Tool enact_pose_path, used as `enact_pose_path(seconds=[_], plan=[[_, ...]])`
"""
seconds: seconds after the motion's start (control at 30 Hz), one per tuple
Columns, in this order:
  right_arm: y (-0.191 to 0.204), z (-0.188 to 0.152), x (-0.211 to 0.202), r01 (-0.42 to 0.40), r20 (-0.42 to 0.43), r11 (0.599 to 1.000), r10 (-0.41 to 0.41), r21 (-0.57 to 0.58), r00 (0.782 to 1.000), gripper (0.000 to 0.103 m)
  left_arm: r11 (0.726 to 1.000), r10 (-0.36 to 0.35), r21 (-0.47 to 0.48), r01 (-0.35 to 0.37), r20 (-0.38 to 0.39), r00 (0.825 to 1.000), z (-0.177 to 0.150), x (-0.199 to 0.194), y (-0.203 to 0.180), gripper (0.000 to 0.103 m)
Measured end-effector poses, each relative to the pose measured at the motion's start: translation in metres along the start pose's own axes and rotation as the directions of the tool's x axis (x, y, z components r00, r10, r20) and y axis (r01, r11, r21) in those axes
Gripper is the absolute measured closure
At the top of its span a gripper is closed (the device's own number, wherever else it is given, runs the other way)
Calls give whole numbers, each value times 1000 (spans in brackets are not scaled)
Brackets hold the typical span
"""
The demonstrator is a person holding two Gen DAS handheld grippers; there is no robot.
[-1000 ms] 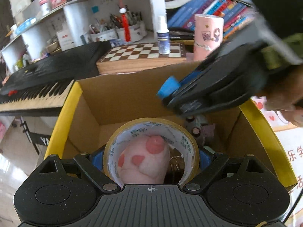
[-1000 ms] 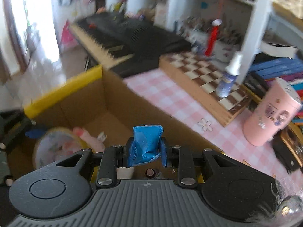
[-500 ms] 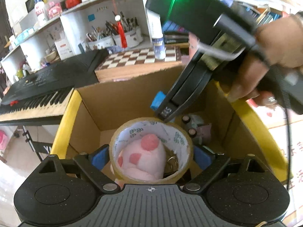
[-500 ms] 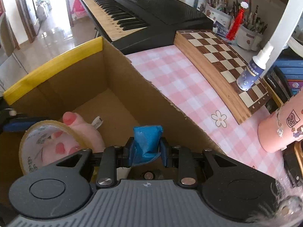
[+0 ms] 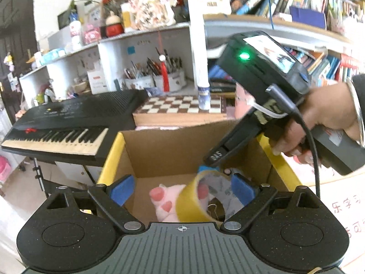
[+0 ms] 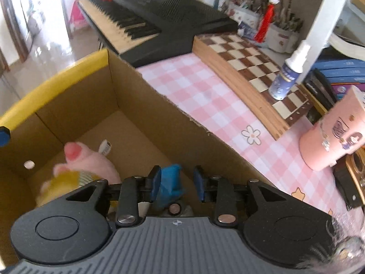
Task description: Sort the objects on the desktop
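Observation:
A cardboard box (image 5: 173, 141) with yellow-taped rims stands open below both grippers. My left gripper (image 5: 182, 189) is open above the box; the roll of yellow tape (image 5: 200, 201) is loose between its pads, tilted to the right, over a pink plush paw (image 5: 164, 203) in the box. My right gripper (image 6: 176, 183) is open over the box; a small blue packet (image 6: 170, 182) sits loose against its left pad. The right gripper also shows in the left wrist view (image 5: 214, 157), its tip just above the tape. The plush (image 6: 89, 159) and tape (image 6: 66, 180) show in the right wrist view.
Behind the box (image 6: 75, 105) a pink checked cloth (image 6: 205, 96) covers the desk. On it are a chessboard (image 6: 251, 61) with a spray bottle (image 6: 287, 77), a pink cup (image 6: 335, 137) and a black keyboard (image 6: 159, 16). Shelves with books and pen pots (image 5: 164, 77) stand behind.
My left gripper has opened and let go of the tape roll, which tips right into the box. My right gripper has opened and released the blue packet. The left view has pulled back and up.

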State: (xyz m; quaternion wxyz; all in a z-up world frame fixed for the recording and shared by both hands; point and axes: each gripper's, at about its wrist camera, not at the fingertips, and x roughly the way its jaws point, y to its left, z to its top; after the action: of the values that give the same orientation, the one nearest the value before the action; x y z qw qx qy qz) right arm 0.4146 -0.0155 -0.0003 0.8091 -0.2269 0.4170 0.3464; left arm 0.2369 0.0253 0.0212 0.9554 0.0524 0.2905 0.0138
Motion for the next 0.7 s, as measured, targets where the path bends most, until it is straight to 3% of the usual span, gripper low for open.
enact_pose_path(seconds=[0.2,0.37,0.53,0.7], plan=[[6,-11,-43,33,109,998,-39,61,993,73,1000,23,-20,-21,69,997,-3,-31,11,9],[9,-27,-90,56,219,988,-87,145,972,73,999,24,-39,-19,113,993,-6,-55,20,9],[14,-53,-137,90,313,963,-169,253,935,72,998,17,-55,-9,156,988,-10,-78,27,9],[25,-90,-177,163,364,917,-301,365,881,71,996,8,-84,8,195,981,-19,-104,33,9]])
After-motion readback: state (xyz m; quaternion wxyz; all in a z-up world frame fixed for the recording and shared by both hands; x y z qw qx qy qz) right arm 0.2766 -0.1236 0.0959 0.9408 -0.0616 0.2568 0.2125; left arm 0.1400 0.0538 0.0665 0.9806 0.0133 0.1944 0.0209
